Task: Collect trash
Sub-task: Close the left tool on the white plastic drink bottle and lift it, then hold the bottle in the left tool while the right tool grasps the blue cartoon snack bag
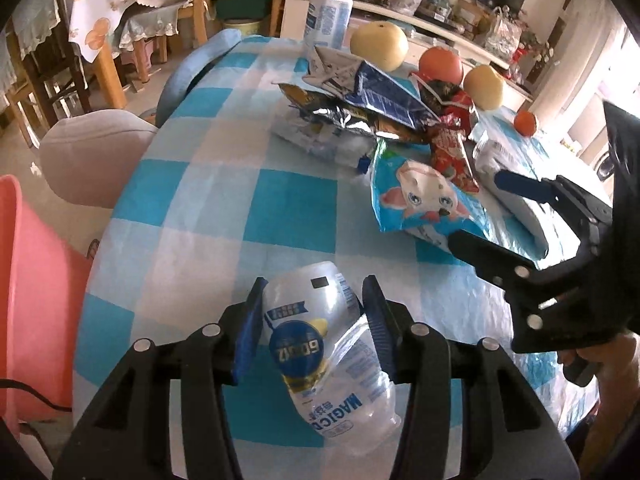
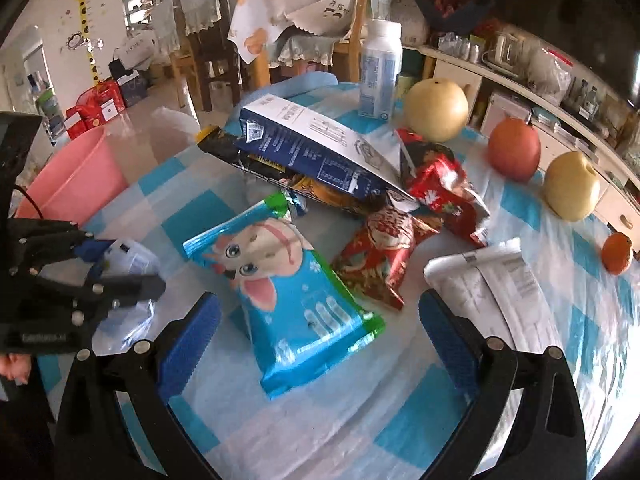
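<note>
In the left wrist view, the left gripper [image 1: 316, 320] had a crushed clear plastic bottle [image 1: 324, 344] between its blue pads, both pads pressed against the bottle's sides with the jaws partly closed around it. The bottle hung over the blue-and-white checked tablecloth [image 1: 208, 208] near the table's edge, and the pink basin [image 1: 36, 300] stood on the floor just beyond that edge, to the picture's left. Further along the table lay a heap of wrappers, with the blue cat-print packet [image 1: 420, 204] nearest, and the right gripper [image 1: 472, 208] reached in from the right side with its fingers spread. In the right wrist view, the right gripper [image 2: 320, 328] stood wide open and empty, hovering above the cat-print packet [image 2: 288, 304], its pads on either side but not touching it. A red wrapper [image 2: 380, 260] lay just beside the packet, a flattened navy-and-white carton [image 2: 316, 148] rested on top of darker foil bags behind, and a white receipt-like packet [image 2: 492, 276] lay to the right. The pears, the apple and the upright white bottle [image 2: 380, 76] looked like things to leave alone. The step in hand seemed to be carrying the bottle to the basin; doing it well would mean keeping the squeeze steady on that slippery, yielding plastic, clearing the table edge before releasing, and letting go only once directly over the basin's mouth.
</note>
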`<state>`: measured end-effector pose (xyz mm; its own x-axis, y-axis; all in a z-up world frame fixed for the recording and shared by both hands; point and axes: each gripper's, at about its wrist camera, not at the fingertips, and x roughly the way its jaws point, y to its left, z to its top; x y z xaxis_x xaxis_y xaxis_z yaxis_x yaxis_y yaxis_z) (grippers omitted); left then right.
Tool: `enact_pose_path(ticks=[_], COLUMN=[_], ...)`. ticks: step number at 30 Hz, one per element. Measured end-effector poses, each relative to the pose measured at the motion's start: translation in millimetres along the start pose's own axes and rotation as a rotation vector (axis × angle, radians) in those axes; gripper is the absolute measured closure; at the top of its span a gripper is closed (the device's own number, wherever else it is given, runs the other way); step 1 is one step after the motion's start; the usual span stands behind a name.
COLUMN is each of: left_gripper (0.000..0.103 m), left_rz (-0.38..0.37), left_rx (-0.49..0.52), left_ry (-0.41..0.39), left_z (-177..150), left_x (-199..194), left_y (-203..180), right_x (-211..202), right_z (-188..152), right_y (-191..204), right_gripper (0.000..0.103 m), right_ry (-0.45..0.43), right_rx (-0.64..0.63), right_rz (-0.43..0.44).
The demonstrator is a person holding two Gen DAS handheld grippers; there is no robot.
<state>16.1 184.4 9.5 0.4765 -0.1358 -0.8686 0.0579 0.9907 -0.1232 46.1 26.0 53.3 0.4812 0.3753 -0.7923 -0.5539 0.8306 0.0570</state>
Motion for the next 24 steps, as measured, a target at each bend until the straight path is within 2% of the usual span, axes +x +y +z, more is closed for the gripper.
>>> enact_pose_path(ticks=[4,7,11,12,13,15,17,24], left_gripper=[0.046,0.045,0.046,0.046,0.046,0.047,0.047,0.056], left_rz=[0.021,0.048,0.074,0.078,0.078,0.072,0.068,0.017], left_rx=[0.040,0.079,0.128,0.138,0.143,0.141,0.140,0.088], left_ry=[0.001,0.000,0.001,0.001,0.000,-0.003,-0.006,-0.025], left_z=[-2,-5,-8,-9,-10,-11,-11,-9], left_x=[1,1,0,-1,-1,-3,-3,-10], left_y=[-8,-14,-21,-22,-22,-21,-19,-9], right_x=[21,25,29,28,26,25,24,12], right_z=[0,1,3,3,4,4,2,-1], right_y=[5,6,13,14,14,12,13,12], right_gripper=[0.005,0.005,0.006,0.010,0.019,0.030,0.036,0.050], right_ry=[0.057,0.065,0.057,0.051,0.040,0.036,0.034,0.024], right_rx=[-0.014,-0.011,-0.028,-0.027,-0.020,-0.009,-0.007,0.069], right_rz=[-0.015,0.015,-0.002,-0.003,-0.007,-0.002,-0.015,-0.020])
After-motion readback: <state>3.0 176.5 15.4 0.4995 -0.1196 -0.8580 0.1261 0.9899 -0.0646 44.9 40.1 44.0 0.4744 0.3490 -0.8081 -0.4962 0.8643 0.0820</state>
